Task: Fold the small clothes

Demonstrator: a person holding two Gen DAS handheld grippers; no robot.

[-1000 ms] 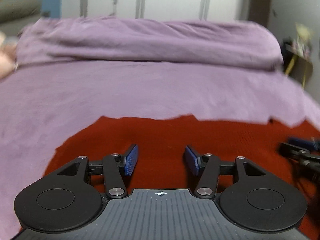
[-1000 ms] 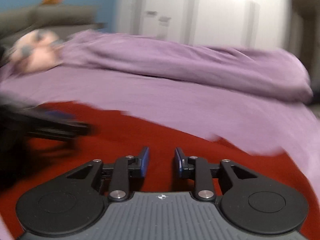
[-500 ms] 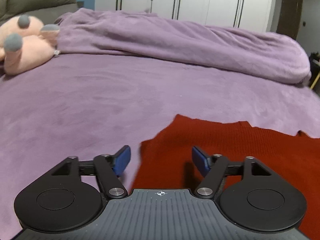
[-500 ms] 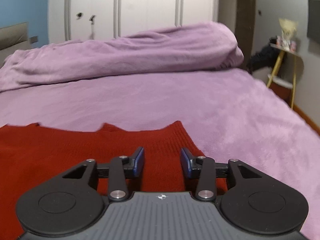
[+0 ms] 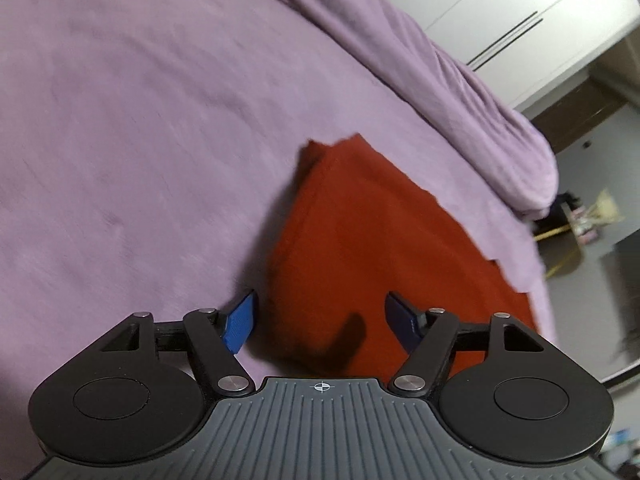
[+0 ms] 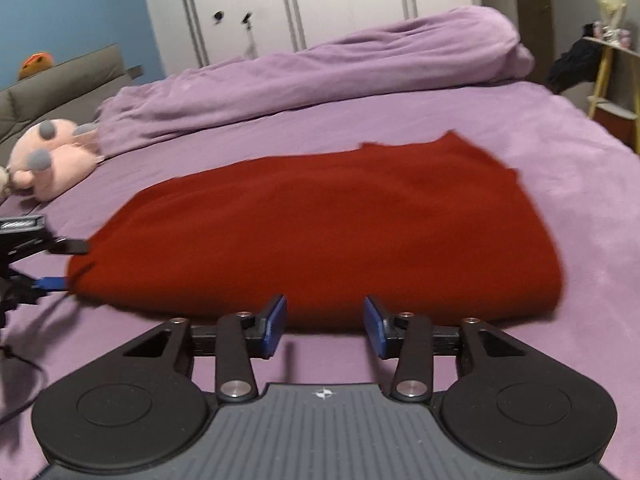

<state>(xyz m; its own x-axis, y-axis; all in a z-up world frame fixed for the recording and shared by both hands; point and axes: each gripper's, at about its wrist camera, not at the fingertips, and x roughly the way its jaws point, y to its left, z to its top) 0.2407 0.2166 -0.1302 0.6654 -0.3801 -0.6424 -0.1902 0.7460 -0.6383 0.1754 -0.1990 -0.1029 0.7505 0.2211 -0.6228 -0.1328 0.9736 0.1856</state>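
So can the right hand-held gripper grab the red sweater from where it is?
Probably yes. The right hand-held gripper is open, facing the near edge of the red sweater, with only bare purple bedspread between them.

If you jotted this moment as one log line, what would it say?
left gripper: open, at garment's edge | right gripper: open, just short of near edge | red garment: lying on purple bed, ungripped

1 red garment (image 6: 320,220), mid frame on 1 purple bed (image 6: 580,184). 1 rolled purple duvet (image 6: 320,76) across upper frame. 1 pink plush toy (image 6: 48,160) at left edge, 1 orange plush (image 6: 36,65) upper left. 2 grippers: right gripper (image 6: 324,326) bottom centre, left gripper (image 5: 320,322) bottom centre in its own view.
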